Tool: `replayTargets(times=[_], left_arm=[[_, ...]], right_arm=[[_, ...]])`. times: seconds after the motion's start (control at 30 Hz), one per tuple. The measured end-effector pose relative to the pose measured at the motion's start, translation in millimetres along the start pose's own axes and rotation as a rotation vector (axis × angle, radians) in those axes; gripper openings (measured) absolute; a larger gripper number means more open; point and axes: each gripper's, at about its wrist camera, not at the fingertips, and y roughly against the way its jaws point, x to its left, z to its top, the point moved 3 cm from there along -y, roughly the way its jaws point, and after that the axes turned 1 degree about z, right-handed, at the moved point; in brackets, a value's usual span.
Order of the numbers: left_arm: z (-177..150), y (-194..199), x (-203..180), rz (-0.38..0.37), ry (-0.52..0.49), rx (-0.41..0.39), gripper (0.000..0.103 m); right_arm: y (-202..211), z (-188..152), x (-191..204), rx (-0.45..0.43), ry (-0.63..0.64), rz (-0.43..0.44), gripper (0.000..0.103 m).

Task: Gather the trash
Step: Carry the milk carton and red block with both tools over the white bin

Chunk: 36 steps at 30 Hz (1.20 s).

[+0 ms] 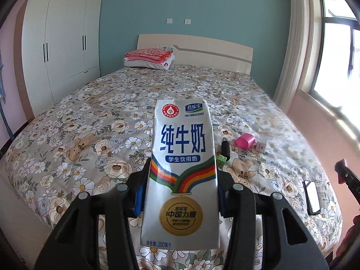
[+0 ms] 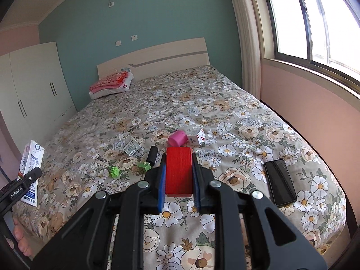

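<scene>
Silver-white milk carton [image 1: 182,171] stands upright between the blue-padded fingers of the left gripper [image 1: 180,193], jaws closed against its two sides, held up above the near part of the bed [image 1: 90,117]. From the right wrist view the same carton [image 2: 31,164] shows at the far left edge, off the bed's left side.

Right gripper [image 2: 178,180]: jaws closed on a red block [image 2: 179,171], pads pressed to its left and right faces. Block sits in the air above the floral cover.

Loose items on the bed, right-centre area:
- pink cup [image 2: 177,138] on its side, just beside a small white box with red marks [image 2: 196,136] to its right
- black cylinder [image 2: 153,154] near the pink cup, on its near-left side
- two green toy bricks [image 2: 114,171], [image 2: 144,166], near the black cylinder
- crumpled white wrapper [image 2: 131,147], left of the cylinder
- black phone [image 2: 280,181] flat on the cover, near the right edge, well apart from the rest

Far end: folded pink bedding on a white pillow [image 1: 149,59] against the headboard. White wardrobe [image 1: 60,45] on the left wall, window [image 2: 315,22] on the right.
</scene>
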Motion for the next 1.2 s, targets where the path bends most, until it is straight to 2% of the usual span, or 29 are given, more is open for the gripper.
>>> replayTargets(times=[0.13,0.4,0.7,0.9,1.2], left_arm=[[0.1,48.4,-0.1,-0.005,-0.016,-0.072,0.05],[-15.9,126.4,-4.7,-0.044,-0.051,-0.16,0.05],[-43.9,179.8,1.6,-0.051,-0.093,-0.219,0.05],[-75.9,188.8,13.9,-0.059,-0.118,-0.18,0.05],[-147.2,172.6,27.0,-0.063,-0.214,-0.033,0.05]], right_arm=[[46.7,-0.1,18.4,-0.045,0.044,0.034,0.021],[133.0,-13.7,48.3,-0.113,0.131,0.11,0.021],[194.9,-47.8,77.1,-0.131,0.211,0.187,0.021],[205.7,-85.0,84.9,-0.079,0.246,0.209,0.021],[192.4,-157.9,91.2,0.072,0.311,0.229,0.021]])
